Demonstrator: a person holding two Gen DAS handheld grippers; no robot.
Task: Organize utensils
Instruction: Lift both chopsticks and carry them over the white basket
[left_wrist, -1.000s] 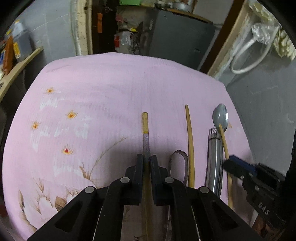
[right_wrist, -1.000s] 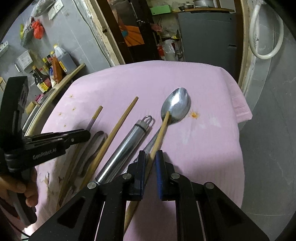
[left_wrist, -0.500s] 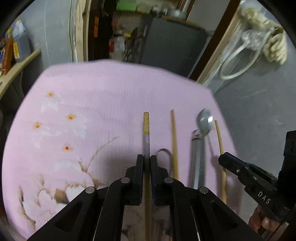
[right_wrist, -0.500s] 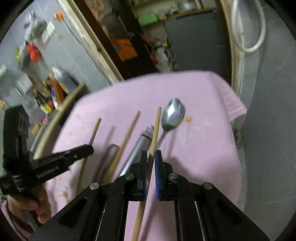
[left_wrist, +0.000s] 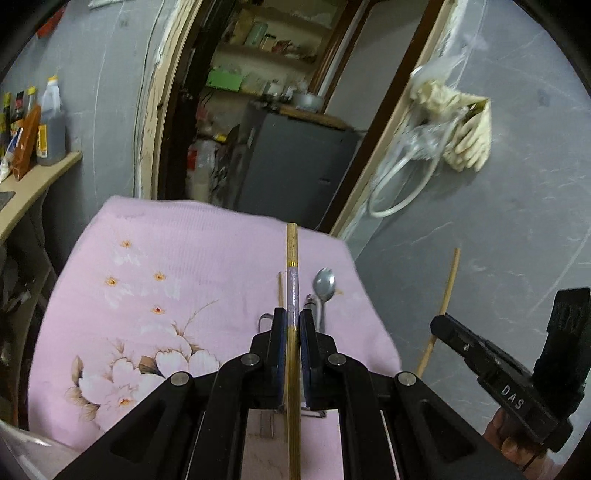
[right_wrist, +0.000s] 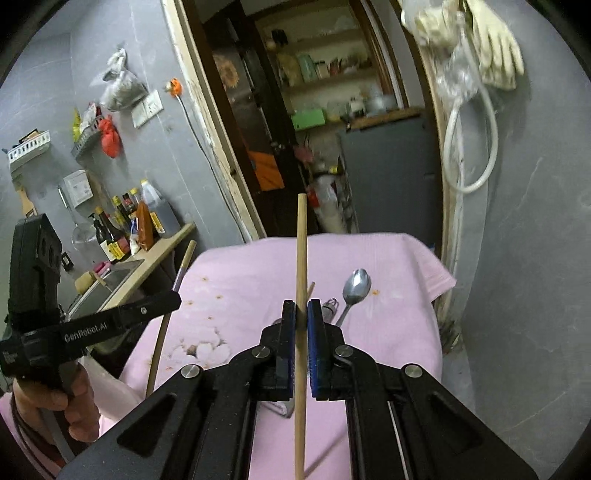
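Left wrist view, far left: a wooden shelf (left_wrist: 35, 181) with a dark bottle (left_wrist: 51, 125) along the grey wall. Below it, a pink flowered cloth (left_wrist: 166, 295) spread over the table. At centre, left gripper (left_wrist: 291, 325) clamped shut on a chopstick with a gold band and silvery section (left_wrist: 291, 266), lifted clear of the cloth and pointing forward along the fingers. Just beside the pads, lying on the cloth: a plain chopstick (left_wrist: 280, 291) showing only its tip, then a steel handle with a ring end (left_wrist: 311, 301), mostly hidden, then a metal spoon (left_wrist: 324, 286), bowl up. Further right, right gripper (left_wrist: 441, 326) closed on a bare wooden chopstick (left_wrist: 445, 302), held in the air past the cloth's edge. Top right, pale gloves (left_wrist: 465, 136) and a white hose (left_wrist: 402, 184) hanging on the wall.

Right wrist view, left side: a person's hand (right_wrist: 70, 398) around the left gripper's handle, banded chopstick slanting through its tips. Centre: right gripper pinching the wooden chopstick, upright in the frame, above the cloth. Right of the pads: ring-ended handle, then spoon, resting on the cloth near an orange stain (right_wrist: 375, 292).
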